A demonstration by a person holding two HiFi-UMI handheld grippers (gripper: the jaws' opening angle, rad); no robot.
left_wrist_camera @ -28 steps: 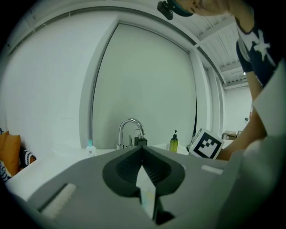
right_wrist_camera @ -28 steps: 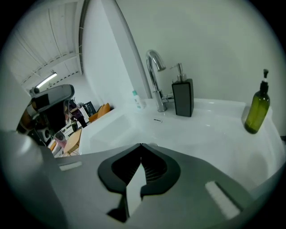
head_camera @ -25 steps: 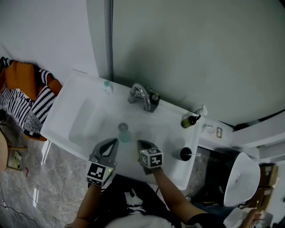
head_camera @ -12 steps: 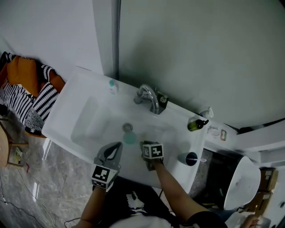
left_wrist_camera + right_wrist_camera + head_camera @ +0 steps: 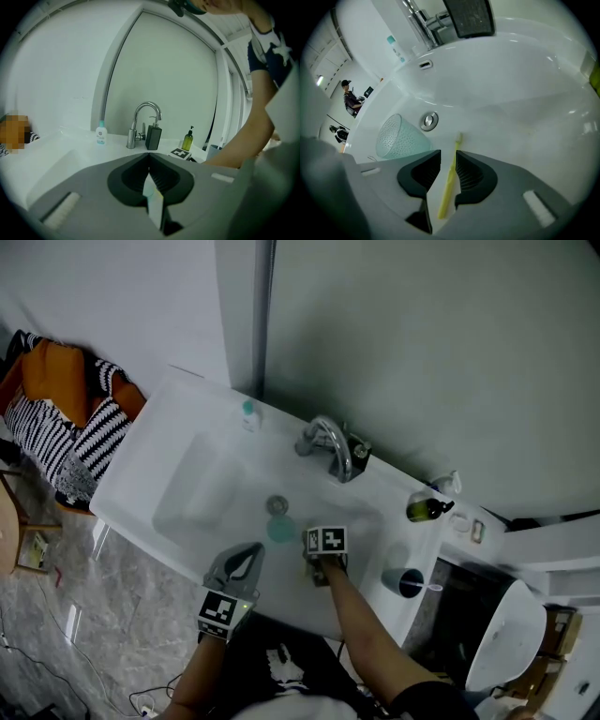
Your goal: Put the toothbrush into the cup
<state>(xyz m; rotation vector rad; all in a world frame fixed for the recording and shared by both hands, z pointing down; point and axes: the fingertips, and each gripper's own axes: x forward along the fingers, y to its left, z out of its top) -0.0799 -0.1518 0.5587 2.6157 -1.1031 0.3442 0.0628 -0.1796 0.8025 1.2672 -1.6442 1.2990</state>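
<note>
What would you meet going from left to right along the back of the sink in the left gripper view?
Small teal-capped bottle → faucet → green pump bottle → grey cup. The black dispenser overlaps the faucet, so it is left out.

The toothbrush (image 5: pixel 449 178) has bristles too small to make out.

A slim yellow-green toothbrush (image 5: pixel 449 183) lies flat on the floor of the white sink (image 5: pixel 525 108), its bristle head pointing to 12 o'clock. At its 10 o'clock, near but not touching, is a translucent pale-green cup (image 5: pixel 401 137) with a dotted wall.
</note>
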